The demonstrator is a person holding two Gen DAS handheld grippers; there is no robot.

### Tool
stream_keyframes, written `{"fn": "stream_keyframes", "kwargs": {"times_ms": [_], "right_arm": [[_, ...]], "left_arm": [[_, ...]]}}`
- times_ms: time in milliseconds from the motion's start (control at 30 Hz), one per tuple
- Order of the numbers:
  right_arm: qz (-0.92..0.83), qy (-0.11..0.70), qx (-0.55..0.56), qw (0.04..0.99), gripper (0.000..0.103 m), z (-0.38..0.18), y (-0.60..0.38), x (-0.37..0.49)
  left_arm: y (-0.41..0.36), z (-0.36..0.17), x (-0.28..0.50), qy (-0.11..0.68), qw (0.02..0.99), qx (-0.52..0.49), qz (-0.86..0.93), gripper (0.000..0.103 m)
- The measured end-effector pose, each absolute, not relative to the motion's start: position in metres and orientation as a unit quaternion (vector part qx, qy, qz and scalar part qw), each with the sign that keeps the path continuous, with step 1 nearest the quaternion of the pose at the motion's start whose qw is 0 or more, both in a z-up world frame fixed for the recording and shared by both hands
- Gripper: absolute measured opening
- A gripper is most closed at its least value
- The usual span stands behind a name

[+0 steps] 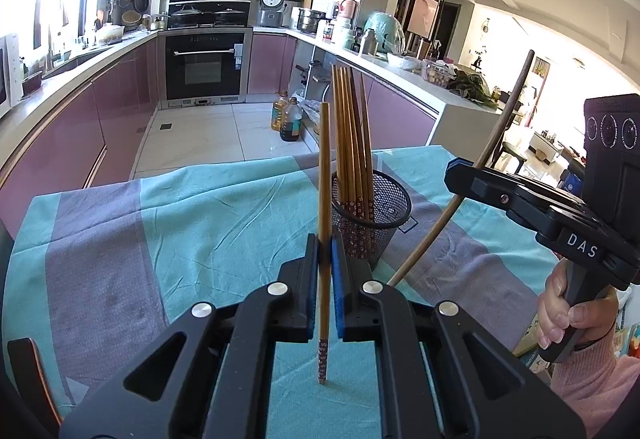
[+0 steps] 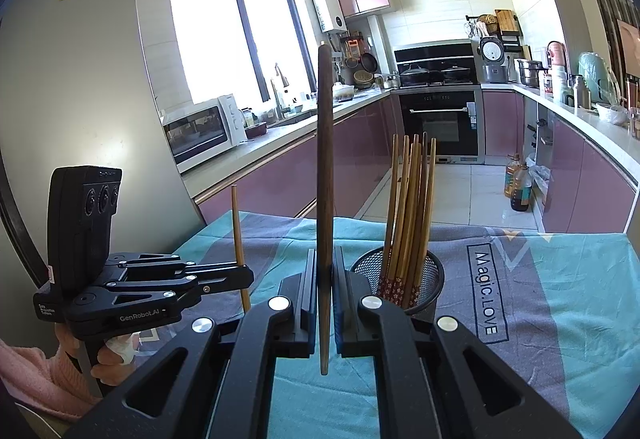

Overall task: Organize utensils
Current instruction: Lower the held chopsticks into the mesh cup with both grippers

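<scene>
My left gripper [image 1: 325, 244] is shut on a light wooden chopstick [image 1: 324, 167] that stands upright, its flower-patterned end pointing down over the cloth. Just behind it to the right stands a black mesh cup [image 1: 394, 199] holding several matching chopsticks [image 1: 352, 143]. My right gripper [image 2: 325, 255] is shut on a longer, dark brown stick [image 2: 325, 159], also held upright, left of the mesh cup [image 2: 434, 271] and its chopsticks [image 2: 408, 207]. Each view shows the other gripper from the side: the right gripper [image 1: 456, 171] with its dark stick [image 1: 500, 127], the left gripper [image 2: 248, 277] with its chopstick [image 2: 237, 223].
A teal and grey cloth [image 1: 180, 207] covers the table. A person's hand in a pink sleeve [image 1: 576, 323] holds the right gripper's handle. Beyond the table's far edge are the kitchen floor, oil bottles [image 1: 290, 119] and purple cabinets [image 1: 100, 127].
</scene>
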State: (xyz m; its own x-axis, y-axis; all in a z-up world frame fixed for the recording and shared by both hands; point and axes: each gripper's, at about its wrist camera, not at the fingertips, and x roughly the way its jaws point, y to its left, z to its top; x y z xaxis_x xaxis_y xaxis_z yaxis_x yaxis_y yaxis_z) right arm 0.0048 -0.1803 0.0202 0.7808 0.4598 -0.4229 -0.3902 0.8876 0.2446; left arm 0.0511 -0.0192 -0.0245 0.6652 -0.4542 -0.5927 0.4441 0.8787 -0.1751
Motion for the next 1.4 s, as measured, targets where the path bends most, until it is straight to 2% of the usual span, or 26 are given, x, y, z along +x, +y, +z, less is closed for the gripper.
{"fn": "stream_keyframes", "kwargs": {"times_ms": [1400], "right_arm": [[0.222, 0.227, 0.073, 0.946, 0.006, 0.032, -0.189, 0.013]], "left_arm": [[-0.023, -0.008, 0.056, 0.305, 0.919, -0.011, -0.25, 0.007]]}}
